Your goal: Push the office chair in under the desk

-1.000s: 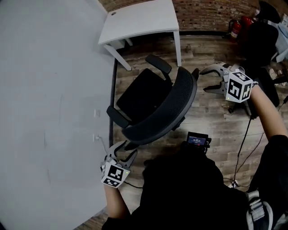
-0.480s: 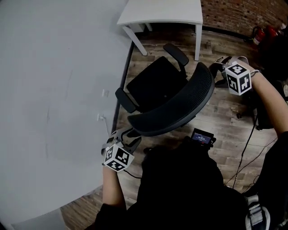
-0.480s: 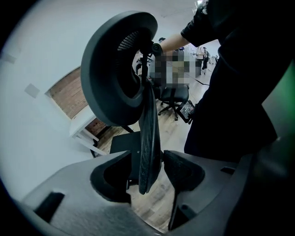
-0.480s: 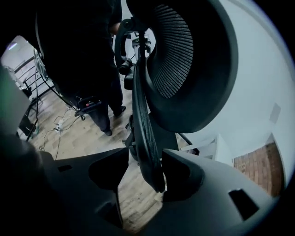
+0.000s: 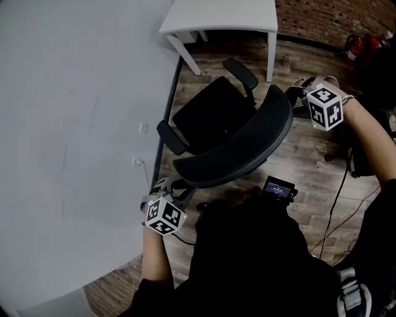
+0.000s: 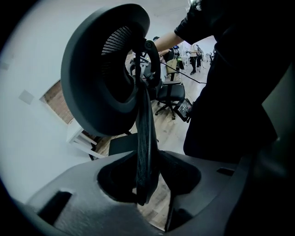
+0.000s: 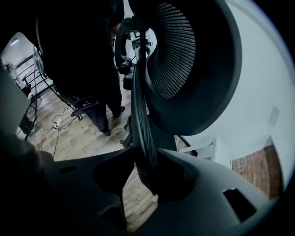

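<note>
While both pairs of jaws have just been closing, each now pinches one end of the office chair's (image 5: 213, 121) curved mesh backrest (image 5: 244, 148). My left gripper (image 5: 169, 187) has the end by the grey wall (image 5: 74, 124), and my right gripper (image 5: 298, 94) has the farther end. In both gripper views the rim stands edge-on between the jaws. The backrest's long axis slants from my left gripper, close to my body, out to my right. The chair stands on the wood floor (image 5: 309, 155), seat turned toward the white tabletop (image 5: 223, 15), which lies beyond it and well apart. Both grippers point steeply down, my arms spread wide. I judge the push goes forward, away from me.
</note>
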Action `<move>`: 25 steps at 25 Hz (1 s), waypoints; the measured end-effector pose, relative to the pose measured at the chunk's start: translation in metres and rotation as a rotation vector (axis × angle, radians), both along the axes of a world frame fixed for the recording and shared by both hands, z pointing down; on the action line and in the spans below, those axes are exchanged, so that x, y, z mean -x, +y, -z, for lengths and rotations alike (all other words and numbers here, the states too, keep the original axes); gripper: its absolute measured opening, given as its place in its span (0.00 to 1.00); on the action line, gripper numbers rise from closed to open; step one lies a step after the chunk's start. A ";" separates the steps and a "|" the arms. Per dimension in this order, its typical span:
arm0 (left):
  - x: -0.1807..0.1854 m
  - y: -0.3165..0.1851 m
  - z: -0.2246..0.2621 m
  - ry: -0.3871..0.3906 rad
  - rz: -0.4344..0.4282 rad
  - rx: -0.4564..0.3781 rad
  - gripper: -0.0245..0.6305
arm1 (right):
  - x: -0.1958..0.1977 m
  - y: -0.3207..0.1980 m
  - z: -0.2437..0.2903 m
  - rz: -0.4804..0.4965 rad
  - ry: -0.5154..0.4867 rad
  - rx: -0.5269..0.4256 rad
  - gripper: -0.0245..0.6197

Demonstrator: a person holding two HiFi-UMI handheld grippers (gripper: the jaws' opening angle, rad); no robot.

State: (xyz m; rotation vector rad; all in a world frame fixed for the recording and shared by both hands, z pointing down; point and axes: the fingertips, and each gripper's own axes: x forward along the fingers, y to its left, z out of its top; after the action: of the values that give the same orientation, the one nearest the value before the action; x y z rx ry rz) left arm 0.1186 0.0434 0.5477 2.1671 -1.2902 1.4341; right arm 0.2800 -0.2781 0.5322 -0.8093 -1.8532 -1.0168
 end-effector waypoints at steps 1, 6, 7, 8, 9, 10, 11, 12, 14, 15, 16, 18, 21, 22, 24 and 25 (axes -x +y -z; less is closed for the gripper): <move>0.000 0.000 -0.001 0.004 -0.001 0.000 0.27 | 0.000 0.000 0.000 0.000 0.001 -0.002 0.27; 0.001 -0.002 -0.001 0.042 0.001 -0.009 0.26 | 0.002 -0.003 -0.002 -0.007 0.019 -0.013 0.27; 0.002 -0.003 -0.001 0.055 0.004 -0.016 0.26 | 0.003 -0.003 -0.002 -0.013 0.017 -0.011 0.27; 0.002 -0.003 -0.001 0.068 0.006 -0.023 0.25 | 0.003 -0.003 -0.002 -0.019 0.013 -0.009 0.27; 0.002 -0.003 0.000 0.079 0.008 -0.032 0.25 | 0.003 -0.003 -0.002 -0.026 0.007 -0.008 0.27; 0.002 -0.003 0.000 0.088 0.009 -0.041 0.25 | 0.002 -0.003 -0.002 -0.032 0.002 -0.008 0.28; 0.003 -0.002 0.000 0.094 0.009 -0.049 0.25 | 0.002 -0.002 -0.002 -0.038 -0.004 -0.009 0.28; 0.004 -0.002 0.000 0.098 0.009 -0.055 0.25 | 0.002 -0.001 -0.002 -0.045 -0.009 -0.008 0.28; 0.009 -0.001 0.000 0.101 0.006 -0.061 0.25 | 0.002 0.003 -0.002 -0.059 -0.018 0.000 0.28; 0.012 0.000 0.000 0.100 0.003 -0.061 0.25 | 0.002 0.006 -0.001 -0.067 -0.023 0.006 0.28; 0.016 0.002 0.001 0.099 -0.001 -0.060 0.25 | 0.002 0.009 -0.001 -0.075 -0.029 0.013 0.28; 0.024 0.007 0.000 0.099 -0.012 -0.059 0.25 | 0.003 0.018 0.001 -0.095 -0.042 0.024 0.28; 0.039 0.012 0.001 0.097 -0.034 -0.060 0.25 | 0.008 0.030 0.002 -0.135 -0.062 0.035 0.28; 0.046 0.011 0.002 0.097 -0.044 -0.059 0.25 | 0.010 0.032 0.003 -0.149 -0.066 0.036 0.29; 0.059 0.011 0.003 0.097 -0.069 -0.056 0.25 | 0.013 0.039 0.004 -0.179 -0.071 0.036 0.29; 0.064 0.015 0.002 0.096 -0.082 -0.056 0.25 | 0.013 0.047 0.004 -0.194 -0.073 0.035 0.28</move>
State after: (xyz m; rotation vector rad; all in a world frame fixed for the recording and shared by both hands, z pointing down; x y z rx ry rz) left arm 0.0545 0.0584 0.5455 2.3201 -1.2353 1.3202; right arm 0.2668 -0.2309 0.5284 -0.6059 -1.9735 -0.9034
